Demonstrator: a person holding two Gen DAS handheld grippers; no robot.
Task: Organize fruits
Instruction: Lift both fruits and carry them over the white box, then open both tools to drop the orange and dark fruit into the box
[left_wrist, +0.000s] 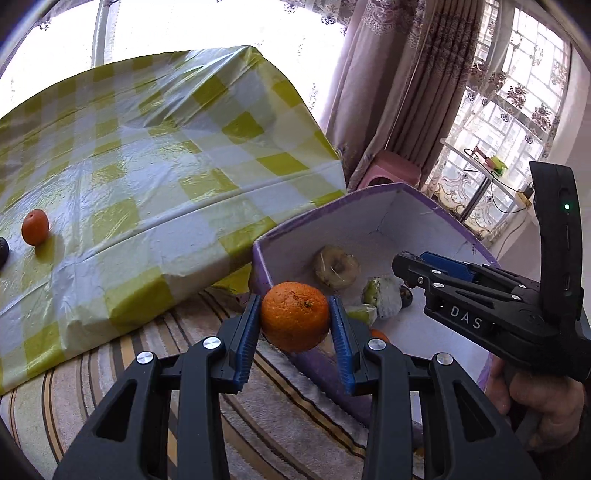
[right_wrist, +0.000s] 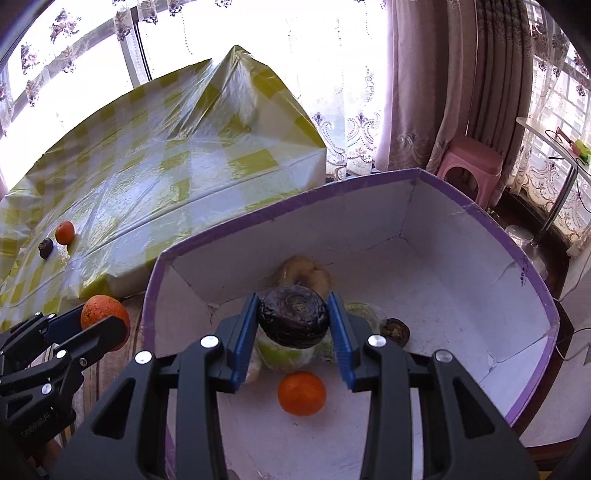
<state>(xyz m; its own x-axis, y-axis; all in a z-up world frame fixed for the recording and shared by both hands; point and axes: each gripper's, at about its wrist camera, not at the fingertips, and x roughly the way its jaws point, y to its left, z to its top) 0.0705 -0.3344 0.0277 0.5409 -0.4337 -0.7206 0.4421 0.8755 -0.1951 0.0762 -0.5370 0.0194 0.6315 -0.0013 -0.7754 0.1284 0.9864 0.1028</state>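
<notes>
Our left gripper (left_wrist: 295, 319) clamps a round, pebbly-skinned orange (left_wrist: 295, 315) between its blue ribbed pads, held over the near rim of the purple-edged white cardboard box (left_wrist: 388, 218). Our right gripper (right_wrist: 293, 319) is clenched on a dark, wrinkled round fruit (right_wrist: 293, 321) and hangs inside the box, above a small smooth orange (right_wrist: 301, 393), a pale green wrapped fruit (right_wrist: 280, 356), a brownish ring-shaped fruit (right_wrist: 306, 271) and another dark fruit (right_wrist: 397, 330) on the box floor. On the yellow-and-white checked tablecloth (right_wrist: 166, 177) we see one more small orange fruit (right_wrist: 65, 232) just beside a small dark one (right_wrist: 45, 247).
</notes>
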